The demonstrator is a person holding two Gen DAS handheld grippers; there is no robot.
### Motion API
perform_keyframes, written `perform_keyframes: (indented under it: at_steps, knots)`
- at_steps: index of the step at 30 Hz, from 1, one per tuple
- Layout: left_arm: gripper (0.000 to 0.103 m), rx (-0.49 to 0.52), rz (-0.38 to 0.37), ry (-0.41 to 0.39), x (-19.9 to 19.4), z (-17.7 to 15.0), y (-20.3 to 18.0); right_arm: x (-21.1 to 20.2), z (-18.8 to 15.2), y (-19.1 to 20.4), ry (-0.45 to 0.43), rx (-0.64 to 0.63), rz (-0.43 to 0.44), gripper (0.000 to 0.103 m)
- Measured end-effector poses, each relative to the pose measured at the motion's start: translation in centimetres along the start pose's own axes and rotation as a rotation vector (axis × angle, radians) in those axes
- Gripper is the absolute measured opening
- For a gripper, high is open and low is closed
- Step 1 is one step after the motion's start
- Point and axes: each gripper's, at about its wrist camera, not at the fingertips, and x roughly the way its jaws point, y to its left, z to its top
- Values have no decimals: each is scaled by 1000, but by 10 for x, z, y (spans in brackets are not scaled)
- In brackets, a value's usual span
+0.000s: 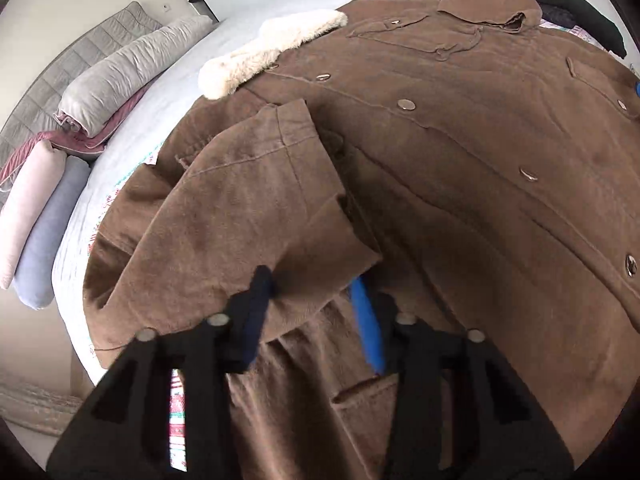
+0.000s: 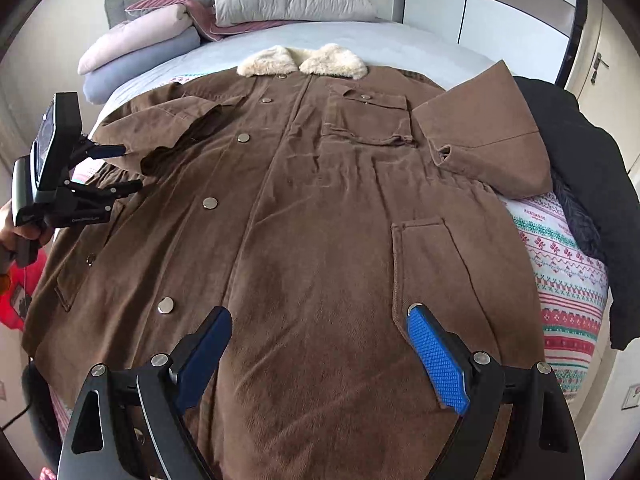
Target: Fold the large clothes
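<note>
A large brown coat with a cream fleece collar lies front-up and buttoned on the bed. Its right sleeve is folded in over the chest. Its left sleeve lies folded across the coat's left side. My left gripper is open, its jaws standing either side of that sleeve's edge; it also shows in the right wrist view at the coat's left edge. My right gripper is open and empty above the coat's lower front.
Pillows and rolled bedding lie at the head of the bed. A black garment lies on the bed's right side over a patterned blanket. A wardrobe stands behind. A red thing lies at the left.
</note>
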Motion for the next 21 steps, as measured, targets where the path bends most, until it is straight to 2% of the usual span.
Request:
perform_keyframes:
  at_steps: [2, 4, 8, 11, 16, 18, 21]
  knots:
    - [12, -95, -23, -22, -6, 9, 18, 7, 5, -2, 1, 20, -1, 91]
    - [11, -181, 9, -102, -30, 16, 44, 10, 10, -6, -5, 40, 4, 91]
    - [10, -376, 149, -244, -93, 20, 123, 9, 21, -11, -21, 58, 10, 91]
    - [10, -535, 272, -274, -126, 12, 194, 8, 28, -11, -38, 31, -11, 91]
    - [9, -739, 538, -306, -155, -33, 291, 7, 35, -10, -72, 13, -28, 91]
    - [9, -851, 583, -296, -154, -61, 324, 9, 38, -10, -70, 16, -33, 91]
    - [9, -1024, 643, -233, -133, -105, 357, 13, 40, -12, -67, 18, -45, 91]
